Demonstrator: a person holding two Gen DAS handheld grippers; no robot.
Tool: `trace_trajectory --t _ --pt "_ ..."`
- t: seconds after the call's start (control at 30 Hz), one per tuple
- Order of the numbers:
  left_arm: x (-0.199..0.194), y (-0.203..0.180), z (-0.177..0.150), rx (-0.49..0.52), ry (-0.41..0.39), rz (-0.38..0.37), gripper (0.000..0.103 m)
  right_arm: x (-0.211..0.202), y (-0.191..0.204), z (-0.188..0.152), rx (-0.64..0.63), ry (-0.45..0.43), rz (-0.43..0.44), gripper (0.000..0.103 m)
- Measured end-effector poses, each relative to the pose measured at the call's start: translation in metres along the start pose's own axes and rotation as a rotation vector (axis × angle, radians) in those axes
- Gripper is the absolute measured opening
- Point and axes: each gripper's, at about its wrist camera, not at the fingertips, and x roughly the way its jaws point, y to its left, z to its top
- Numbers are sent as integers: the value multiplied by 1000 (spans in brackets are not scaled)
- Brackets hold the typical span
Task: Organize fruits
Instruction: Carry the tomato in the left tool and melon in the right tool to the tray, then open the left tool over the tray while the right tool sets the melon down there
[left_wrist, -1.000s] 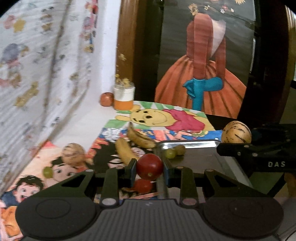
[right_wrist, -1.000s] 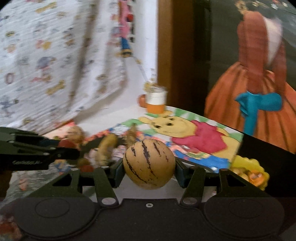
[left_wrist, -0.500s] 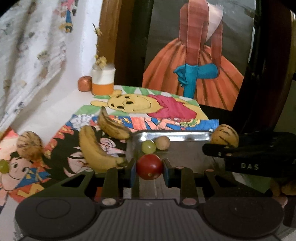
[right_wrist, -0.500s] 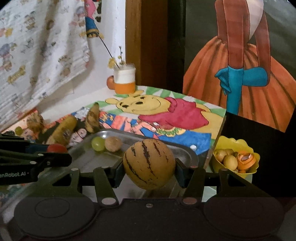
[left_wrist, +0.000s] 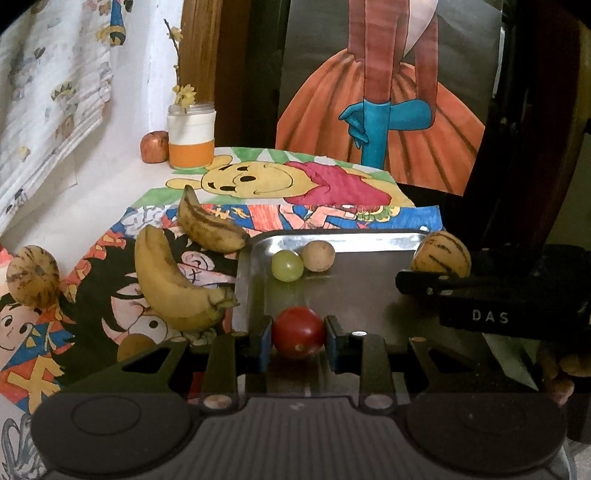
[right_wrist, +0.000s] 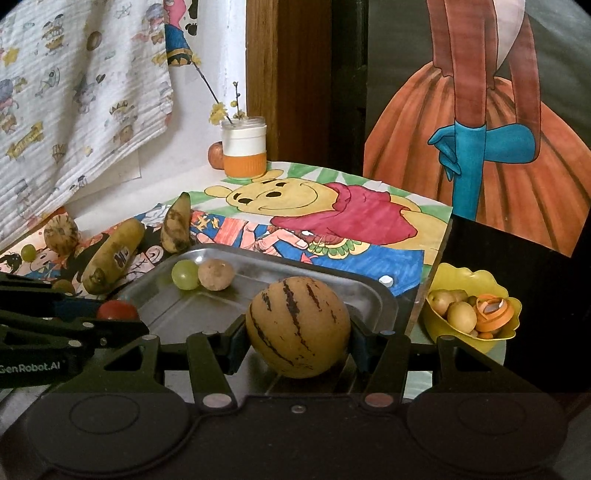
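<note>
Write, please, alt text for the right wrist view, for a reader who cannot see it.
The right gripper holds a striped yellow melon over the near edge of a metal tray, which contains a green grape and a small brown fruit. At left, the left gripper holds a red tomato; two bananas lie beyond.

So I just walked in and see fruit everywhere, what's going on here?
A person is sorting fruit into a metal tray with two handheld grippers. The left gripper is shut on a small red tomato, the right gripper on a striped yellow melon, both over the tray. A green grape and a small brown fruit already lie in it; two bananas wait outside.
</note>
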Motion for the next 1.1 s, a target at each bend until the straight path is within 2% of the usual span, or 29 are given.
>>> trace_trajectory --t 0.27,0.63,0.73,0.8,0.9,1.03,1.1 --pt "4 -3 -1 17 23 4 33 0 2 0 -8 3 -7 57" --pt "4 2 0 -13 25 -19 36 -8 -3 -3 1 -35 0 59" --pt "1 3 2 -32 25 -30 45 -13 -4 -3 11 -46 1 61" --pt "-3 2 3 -42 11 -43 61 -18 -4 -3 15 -57 4 62" --pt "-14 -1 5 -44 -18 -22 73 -26 -2 -1 14 -75 2 64" --pt "-31 3 8 -68 -48 -10 75 -42 -3 2 28 -105 1 68" --pt "-41 7 10 -91 -67 4 81 -52 -1 4 34 -123 4 74"
